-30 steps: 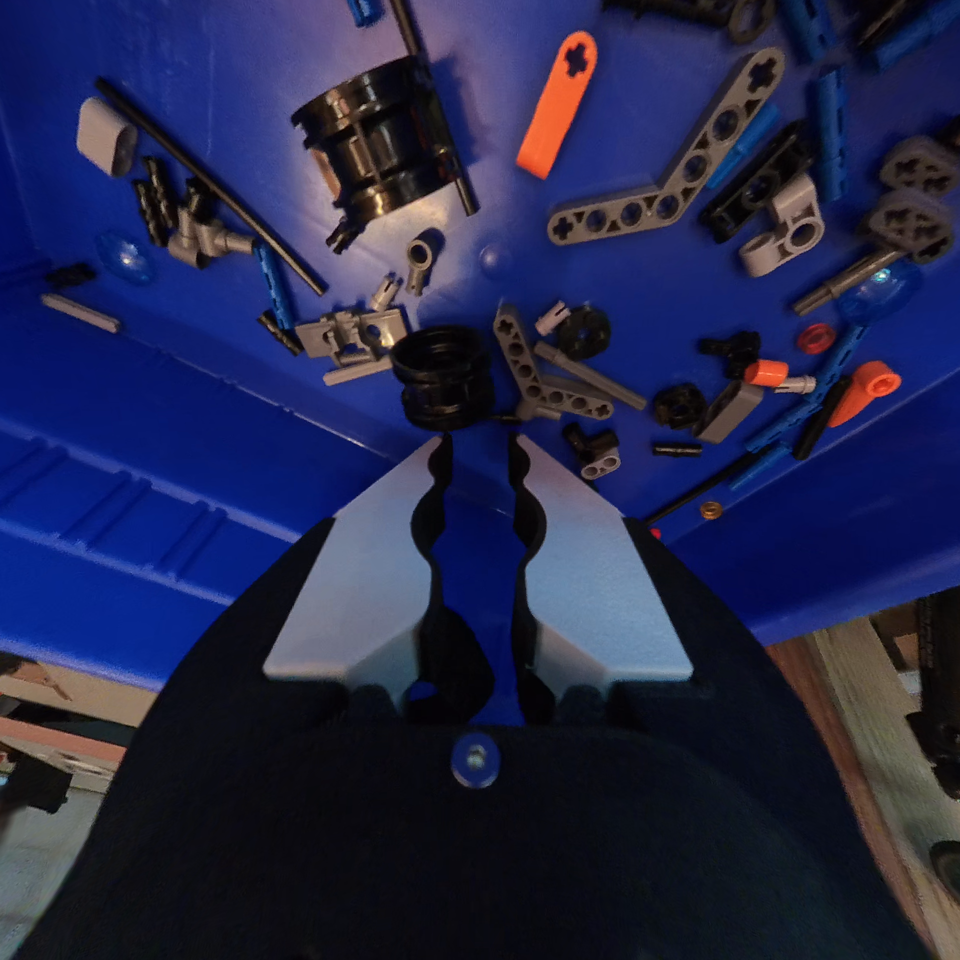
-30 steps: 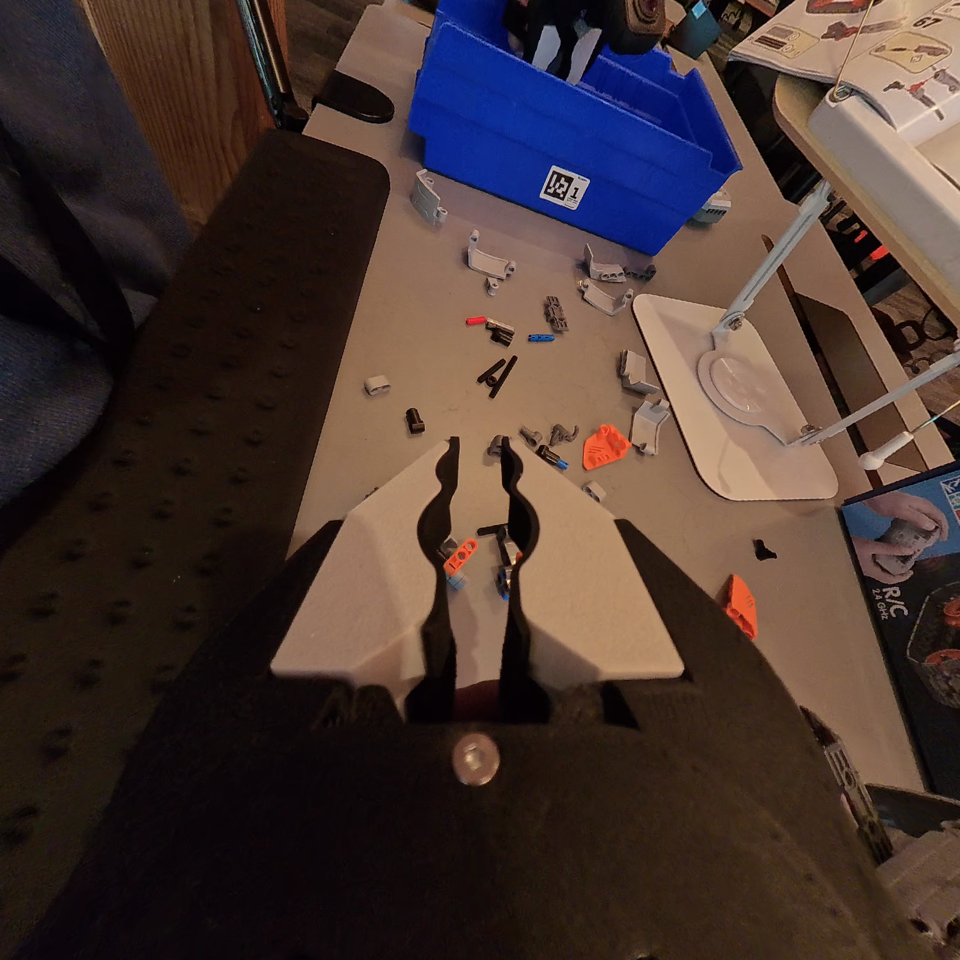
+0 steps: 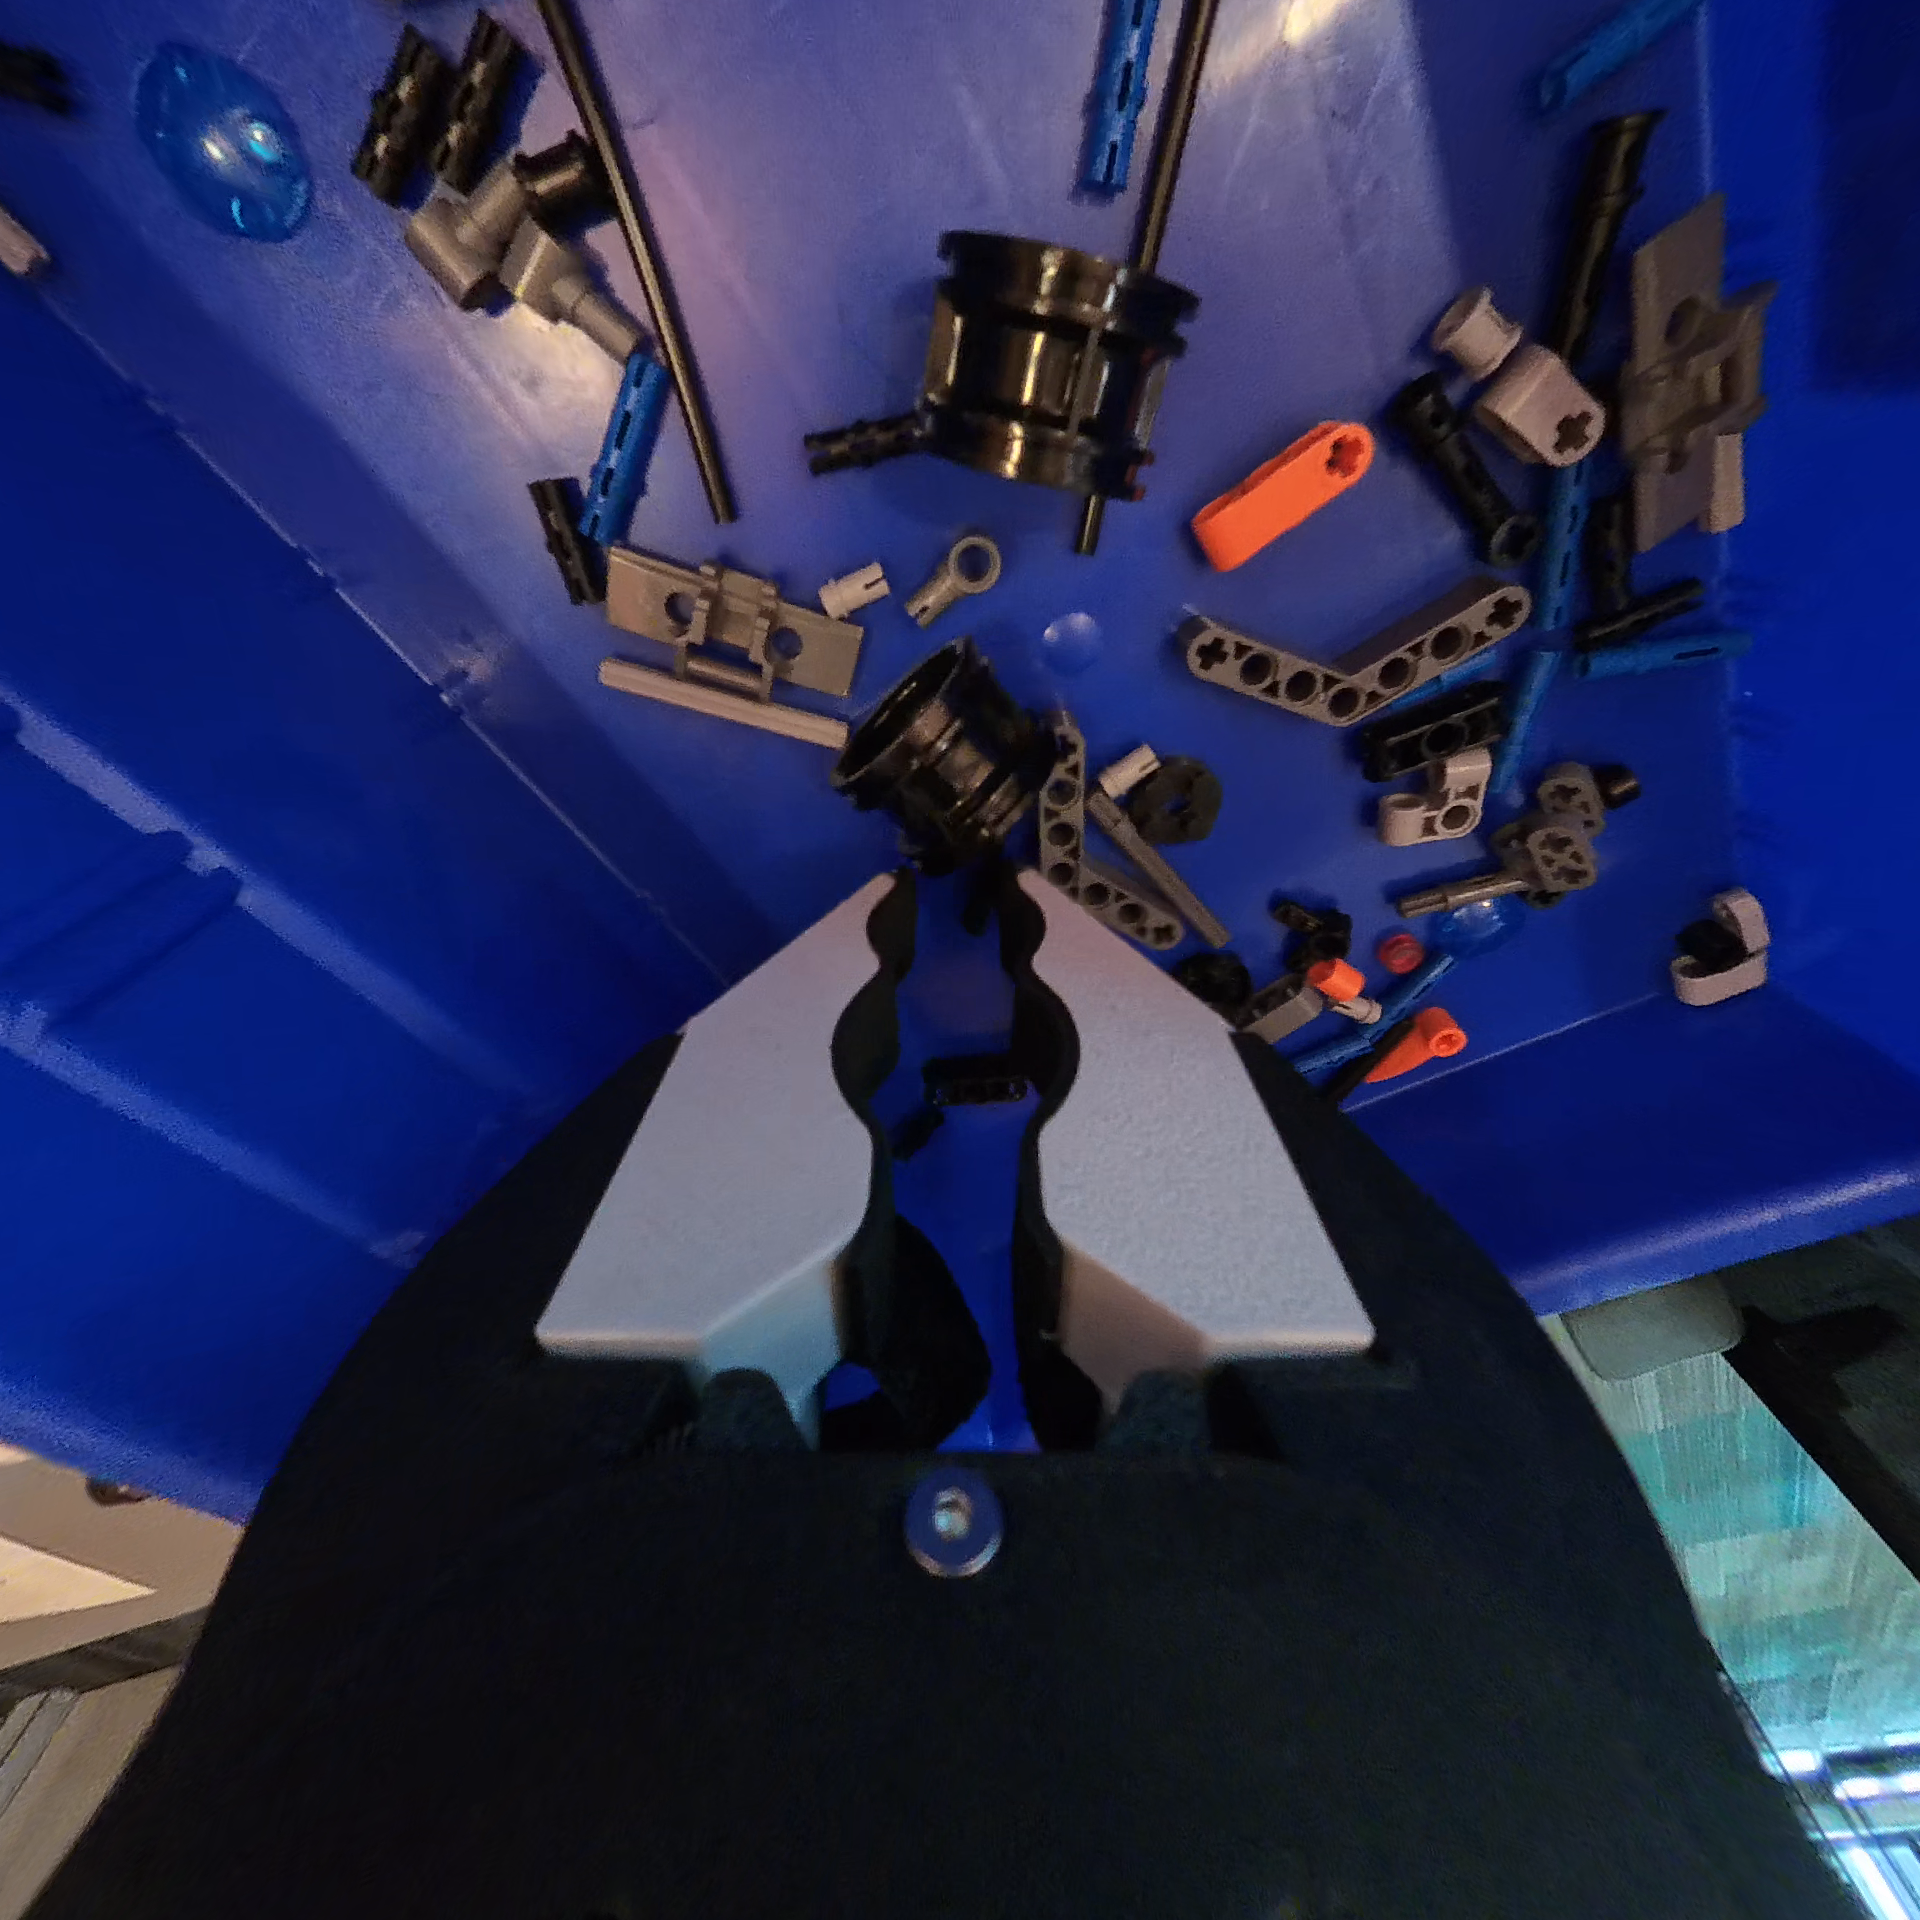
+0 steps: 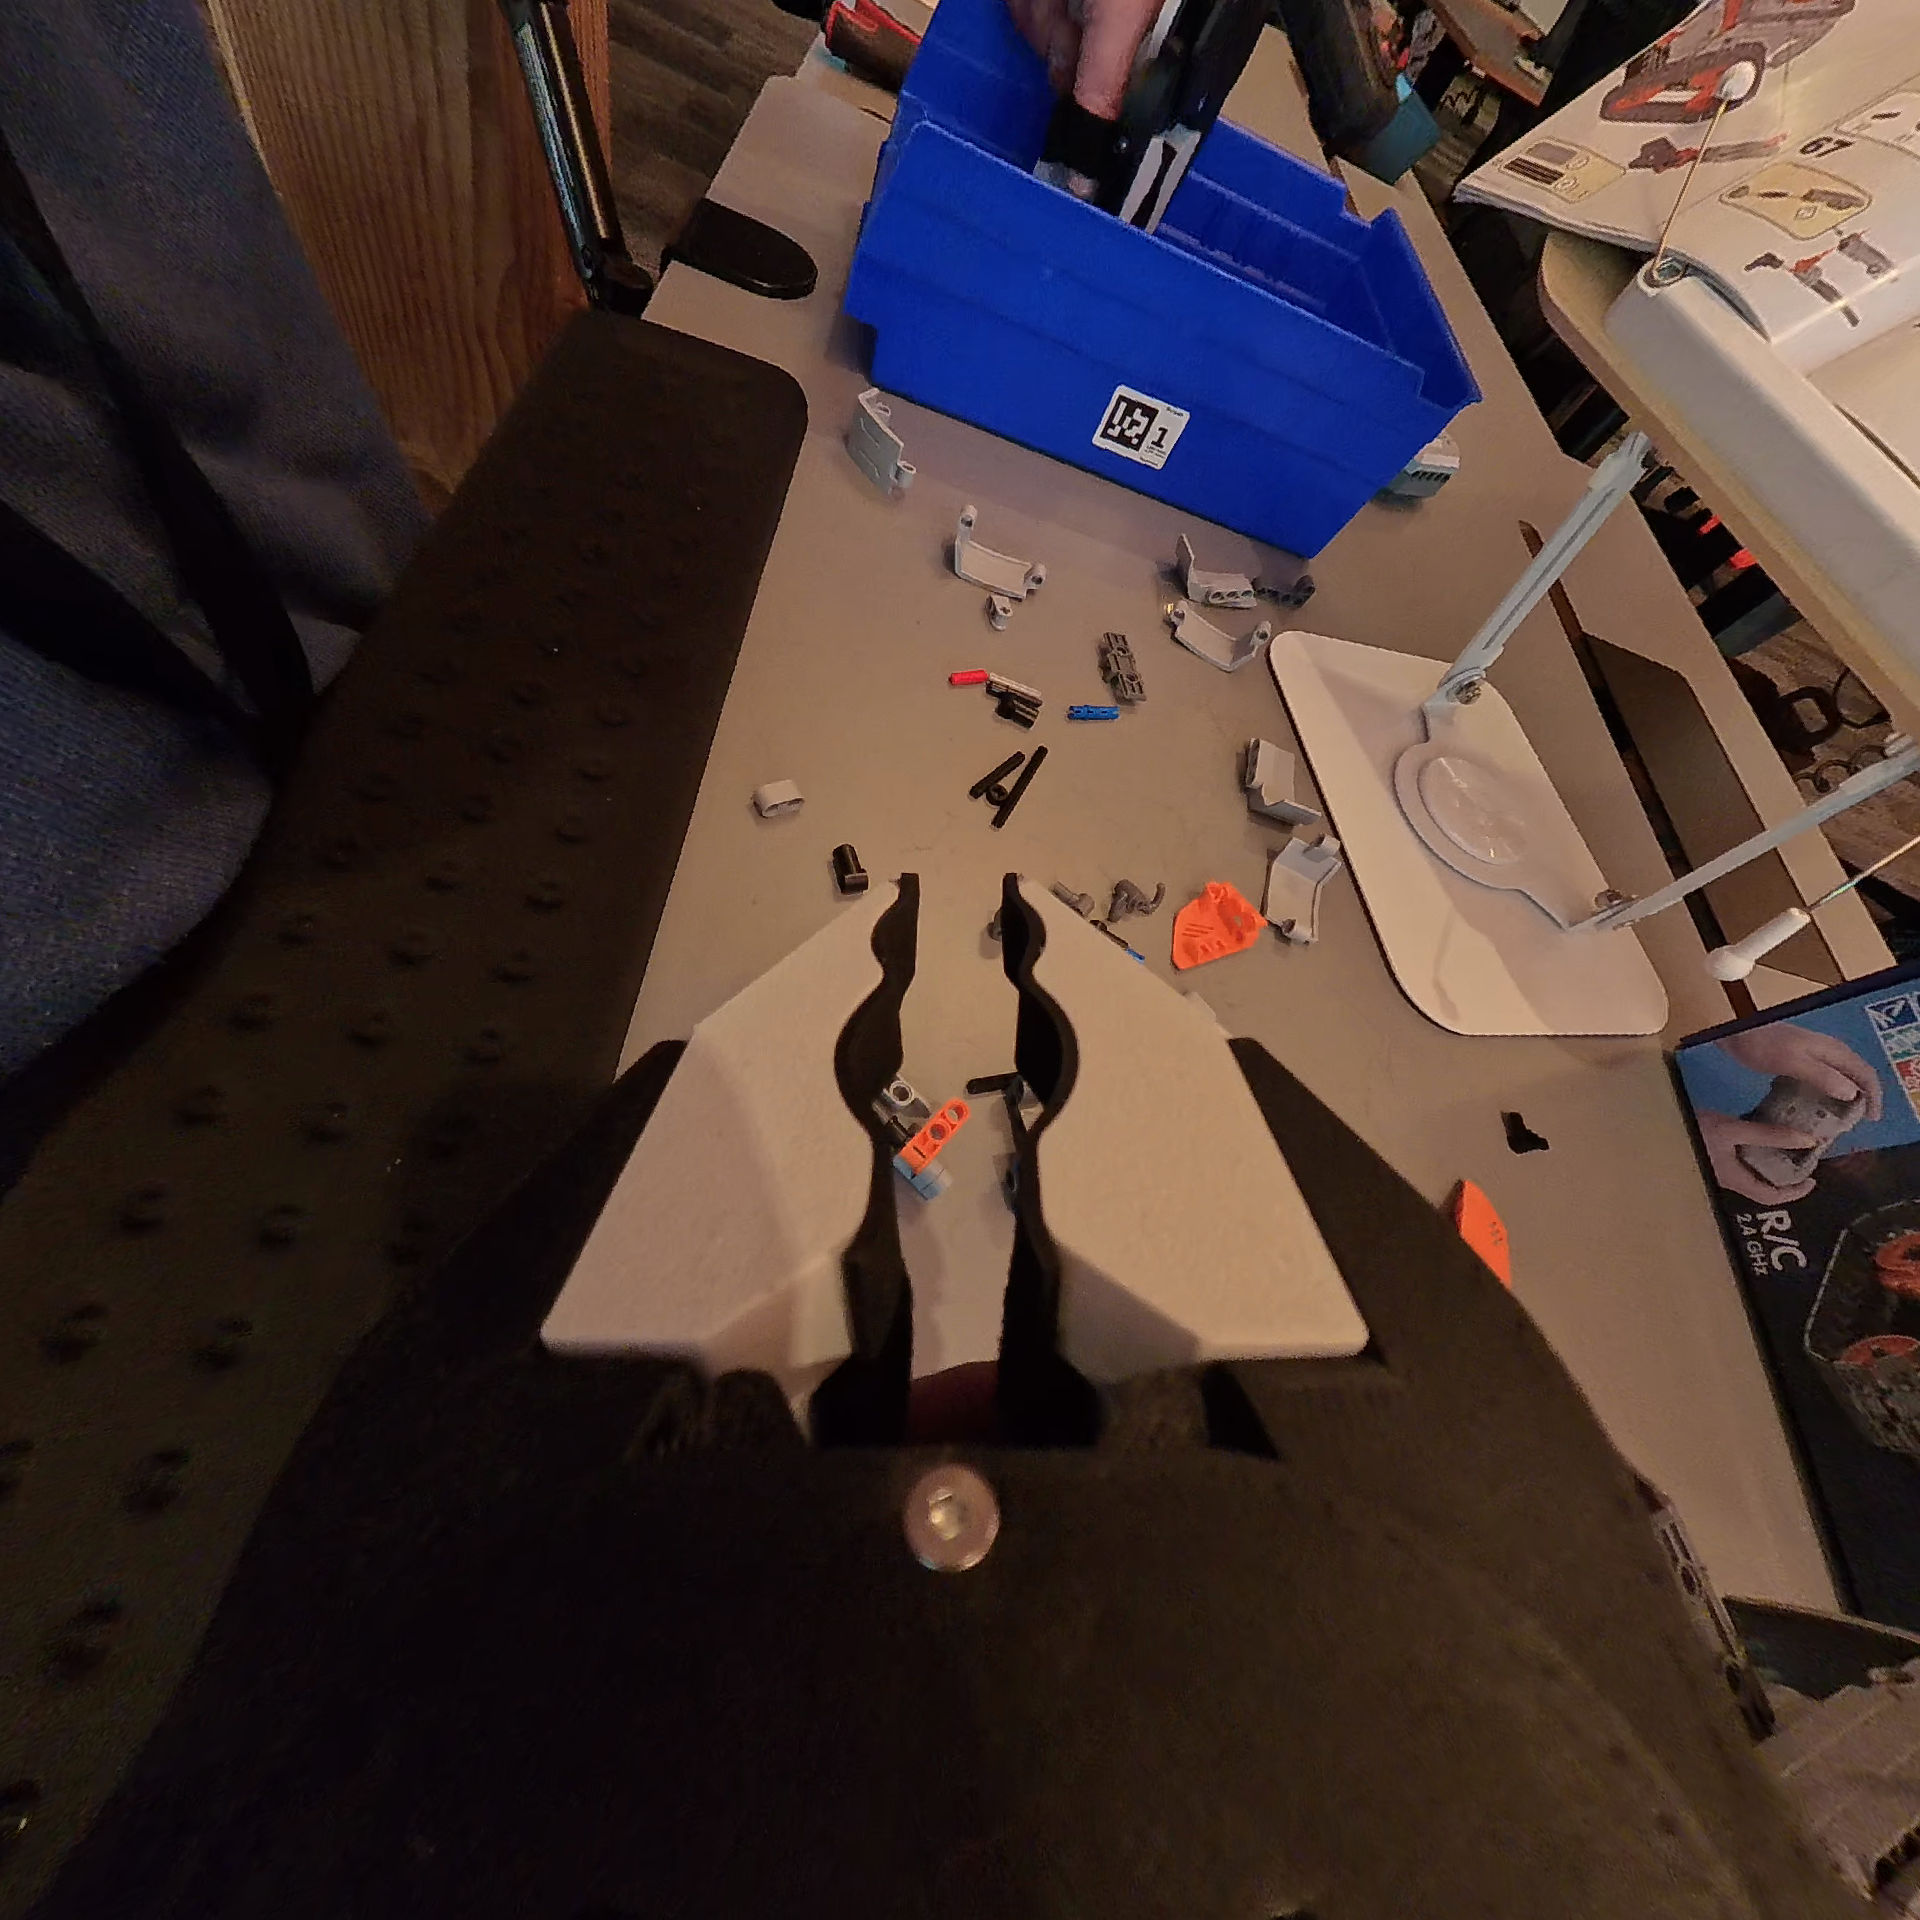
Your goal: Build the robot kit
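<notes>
My left gripper (image 3: 958,885) is inside a blue bin (image 3: 312,935), jaws a narrow gap apart. Its tips are right at the near end of a small black wheel hub (image 3: 940,769) that lies tilted on the bin floor; I cannot see a grip on it. A bent grey beam (image 3: 1075,842) lies just right of the hub. A larger black hub (image 3: 1049,364) lies farther off. My right gripper (image 4: 958,894) is open and empty, above a grey table (image 4: 831,727). A small orange and grey piece (image 4: 930,1138) shows between its fingers on the table.
The bin holds an orange liftarm (image 3: 1283,494), a long grey bent beam (image 3: 1351,665), a grey plate (image 3: 727,634), black axles and blue pins. On the table: the blue bin (image 4: 1143,343) with the other gripper in it, a white stand base (image 4: 1455,831), an orange panel (image 4: 1210,925), a black mat (image 4: 416,935). Across from one pair of fingers to the other is roughly 50 cm. The orange panel (image 4: 1210,925) is about 15 cm from my right fingertips and 40 cm from my left.
The left gripper has turned and moved within the bin, and the small hub now looks tilted at its tips. The right gripper has stayed nearly still.
</notes>
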Demonstrator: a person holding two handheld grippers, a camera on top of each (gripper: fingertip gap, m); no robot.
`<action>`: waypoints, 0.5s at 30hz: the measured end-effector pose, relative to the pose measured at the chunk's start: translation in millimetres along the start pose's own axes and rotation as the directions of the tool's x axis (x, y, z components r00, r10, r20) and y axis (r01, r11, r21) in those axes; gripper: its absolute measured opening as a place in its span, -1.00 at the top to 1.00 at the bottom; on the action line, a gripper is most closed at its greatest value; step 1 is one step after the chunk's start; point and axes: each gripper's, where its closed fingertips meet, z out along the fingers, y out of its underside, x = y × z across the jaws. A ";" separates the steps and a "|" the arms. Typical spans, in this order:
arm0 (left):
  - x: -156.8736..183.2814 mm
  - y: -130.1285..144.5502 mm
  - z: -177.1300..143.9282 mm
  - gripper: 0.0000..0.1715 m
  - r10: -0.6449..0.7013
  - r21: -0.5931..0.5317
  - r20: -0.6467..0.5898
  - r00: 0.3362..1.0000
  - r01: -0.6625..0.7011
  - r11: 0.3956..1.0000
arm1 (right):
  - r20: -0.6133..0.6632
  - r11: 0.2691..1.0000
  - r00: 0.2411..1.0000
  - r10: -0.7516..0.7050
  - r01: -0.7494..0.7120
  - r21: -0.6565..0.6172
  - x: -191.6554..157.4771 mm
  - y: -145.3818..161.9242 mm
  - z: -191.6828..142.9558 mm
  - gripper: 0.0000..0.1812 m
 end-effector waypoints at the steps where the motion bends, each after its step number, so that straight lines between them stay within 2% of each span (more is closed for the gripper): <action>1: -0.2 0.8 1.2 0.88 0.005 -0.003 0.011 1.000 -0.005 1.000 | 0.000 1.000 1.000 -0.001 0.001 -0.001 -0.1 0.0 -0.1 0.85; 4: 2.2 0.7 1.4 1.00 0.018 0.008 0.014 1.000 -0.018 1.000 | -0.001 1.000 1.000 -0.003 0.003 0.001 -0.4 -0.9 -0.7 0.85; 12: 2.0 1.1 -0.7 1.00 0.075 0.037 0.077 0.994 -0.078 0.996 | -0.001 1.000 1.000 -0.012 0.012 0.009 -2.0 -4.3 -1.5 0.85; 15: 4.2 -2.6 -15.9 1.00 0.081 0.084 0.097 0.992 -0.089 0.993 | -0.007 1.000 1.000 -0.012 0.012 0.003 -1.0 -4.7 -1.4 0.85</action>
